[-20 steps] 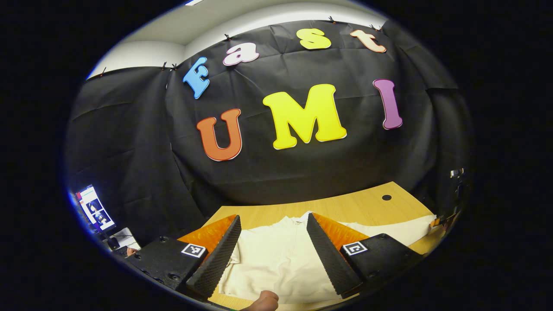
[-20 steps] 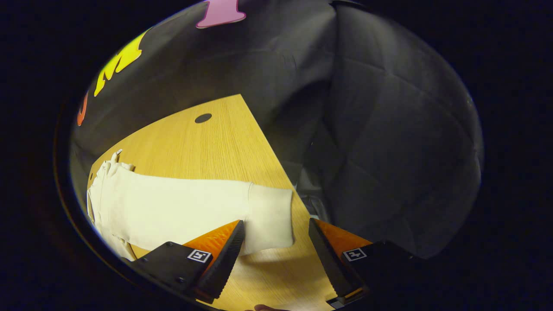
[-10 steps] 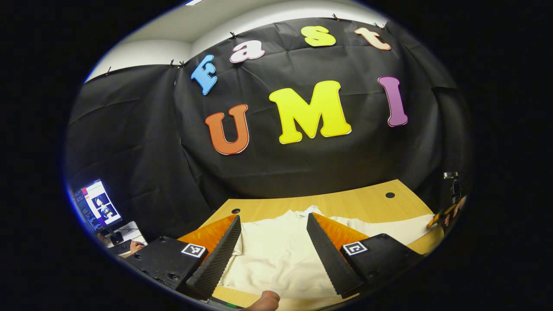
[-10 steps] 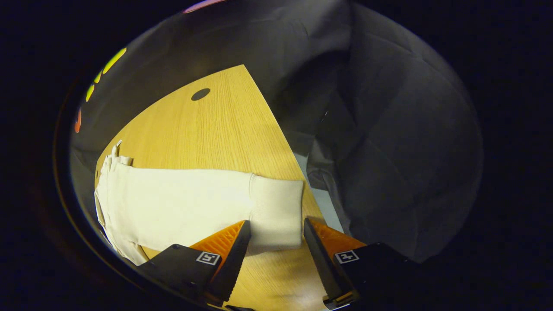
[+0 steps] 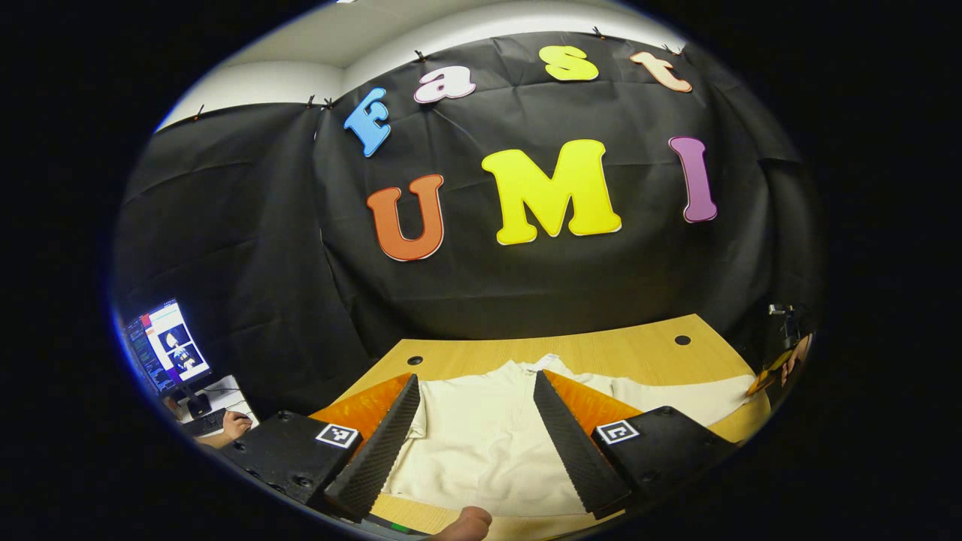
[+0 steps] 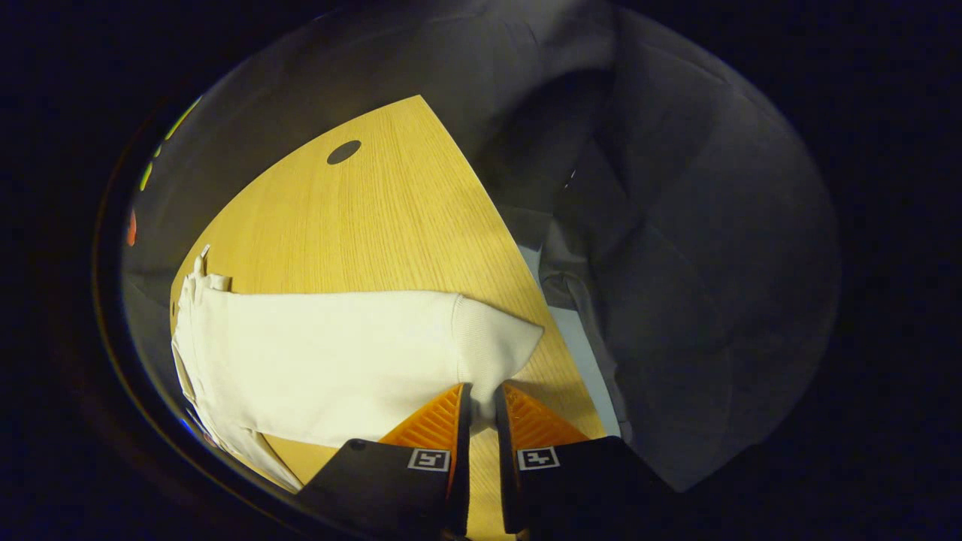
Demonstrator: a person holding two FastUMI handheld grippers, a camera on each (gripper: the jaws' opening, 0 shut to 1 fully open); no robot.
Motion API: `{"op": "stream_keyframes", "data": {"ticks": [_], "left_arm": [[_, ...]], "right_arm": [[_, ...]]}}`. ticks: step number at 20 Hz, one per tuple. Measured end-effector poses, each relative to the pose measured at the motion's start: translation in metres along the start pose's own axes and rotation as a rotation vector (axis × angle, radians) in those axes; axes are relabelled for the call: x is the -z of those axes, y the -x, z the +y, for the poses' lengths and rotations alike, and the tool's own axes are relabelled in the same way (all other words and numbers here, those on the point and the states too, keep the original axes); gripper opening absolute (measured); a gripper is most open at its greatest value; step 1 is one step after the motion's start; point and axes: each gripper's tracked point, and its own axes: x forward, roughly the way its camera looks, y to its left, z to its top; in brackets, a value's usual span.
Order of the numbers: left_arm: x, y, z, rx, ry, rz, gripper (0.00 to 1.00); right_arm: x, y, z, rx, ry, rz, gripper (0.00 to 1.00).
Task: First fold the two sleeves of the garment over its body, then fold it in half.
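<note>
Right gripper (image 6: pixel 481 409) is pinched down on the cuff (image 6: pixel 492 349) of the sleeve (image 6: pixel 338 361), which lies stretched out flat on the table (image 6: pixel 391 218) near its right edge. Left gripper (image 5: pixel 475 443) is spread wide, hanging over the garment's (image 5: pixel 481 436) body without touching it. A thumb (image 5: pixel 466 524) pokes in at the bottom, and a monitor (image 5: pixel 161 346) glows off to the left.

1. We see the left gripper (image 5: pixel 475 443) as two black housings, each bearing a small square black-and-white marker, with round screws on one side.
2. Its fingers (image 5: pixel 379 451) are wedge-shaped with ridged inner faces.
3. The right gripper (image 6: pixel 481 428) carries matching square markers.
</note>
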Motion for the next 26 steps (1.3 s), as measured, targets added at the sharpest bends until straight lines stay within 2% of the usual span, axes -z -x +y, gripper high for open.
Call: {"op": "stream_keyframes", "data": {"ticks": [1,5,9,13,16,18,26], "left_arm": [[0.000,-0.001,0.006,-0.004,0.000,-0.001,0.98],[0.005,-0.007,0.022,0.009,0.006,0.006,0.99],[0.009,-0.013,0.033,0.050,0.014,0.000,0.98],[0.016,-0.019,0.041,0.104,0.006,0.007,0.98],[0.020,-0.023,0.053,0.137,-0.020,-0.012,0.99],[0.023,-0.027,0.063,0.150,-0.016,-0.014,0.99],[0.038,-0.049,0.101,0.192,0.015,-0.019,0.99]], "right_arm": [[0.000,0.004,0.000,0.019,0.017,0.001,0.11],[0.000,0.019,0.009,0.046,0.003,-0.018,0.11],[0.002,0.044,0.018,0.074,-0.004,-0.033,0.11],[0.001,0.071,0.044,0.076,-0.022,-0.052,0.09],[-0.005,0.094,0.087,0.033,-0.023,-0.074,0.11],[-0.009,0.109,0.119,0.015,0.018,-0.098,0.11],[-0.007,0.154,0.292,-0.092,0.215,-0.137,0.11]]}}
